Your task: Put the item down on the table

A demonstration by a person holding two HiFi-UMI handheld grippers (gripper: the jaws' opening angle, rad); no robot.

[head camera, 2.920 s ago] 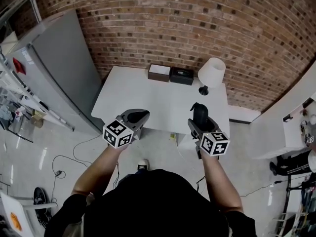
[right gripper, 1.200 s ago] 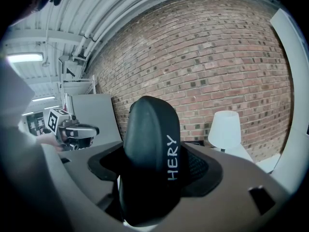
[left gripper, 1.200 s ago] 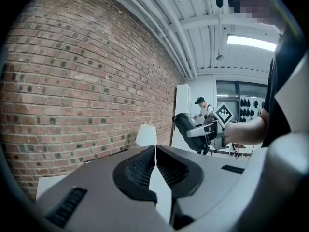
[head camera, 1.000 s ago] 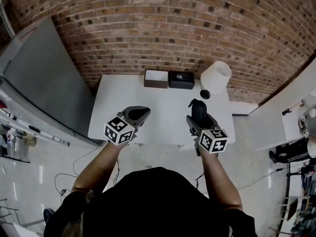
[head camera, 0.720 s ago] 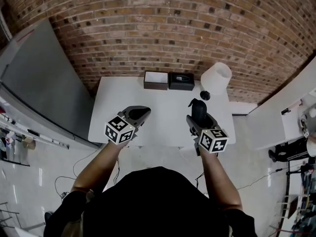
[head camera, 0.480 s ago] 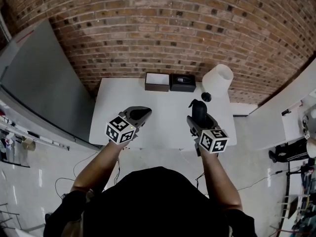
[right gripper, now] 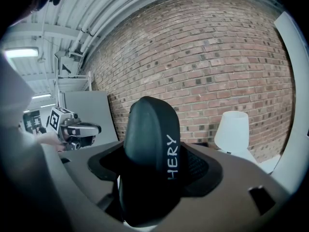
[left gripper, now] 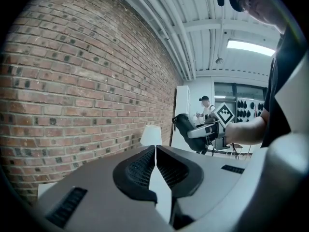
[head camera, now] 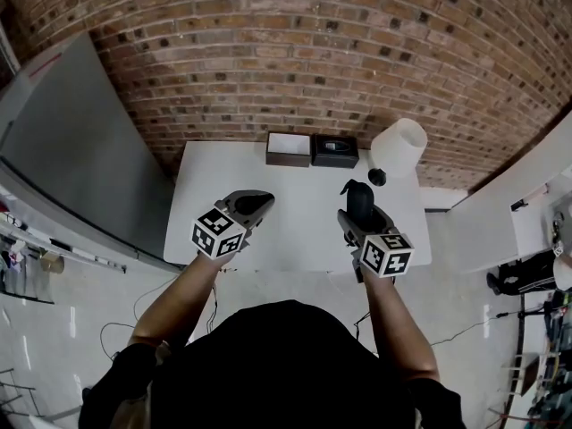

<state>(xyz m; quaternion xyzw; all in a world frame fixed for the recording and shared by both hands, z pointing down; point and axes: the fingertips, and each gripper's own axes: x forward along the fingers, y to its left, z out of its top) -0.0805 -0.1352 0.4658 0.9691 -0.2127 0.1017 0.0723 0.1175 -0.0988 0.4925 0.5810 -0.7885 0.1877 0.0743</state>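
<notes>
Black rounded case (right gripper: 150,144) held over the white worktop (head camera: 295,206).
It stands upright, clamped between the right gripper's (head camera: 361,214) jaws, with white letters "HERY" running along its side.

The dark rounded case (right gripper: 147,144) between the right gripper's (right gripper: 155,170) jaws looks smooth and matt, like moulded plastic or leatherette, with white painted lettering. Both claws have matt grey plastic shells, and the left gripper (left gripper: 155,154) shows black, finely ribbed pads (left gripper: 137,170). Below the claws the white rectangular table (head camera: 304,195) is smooth and dull; beyond it are a rough red brick wall (head camera: 295,52) and a matt white lamp shade (head camera: 399,146).
</notes>
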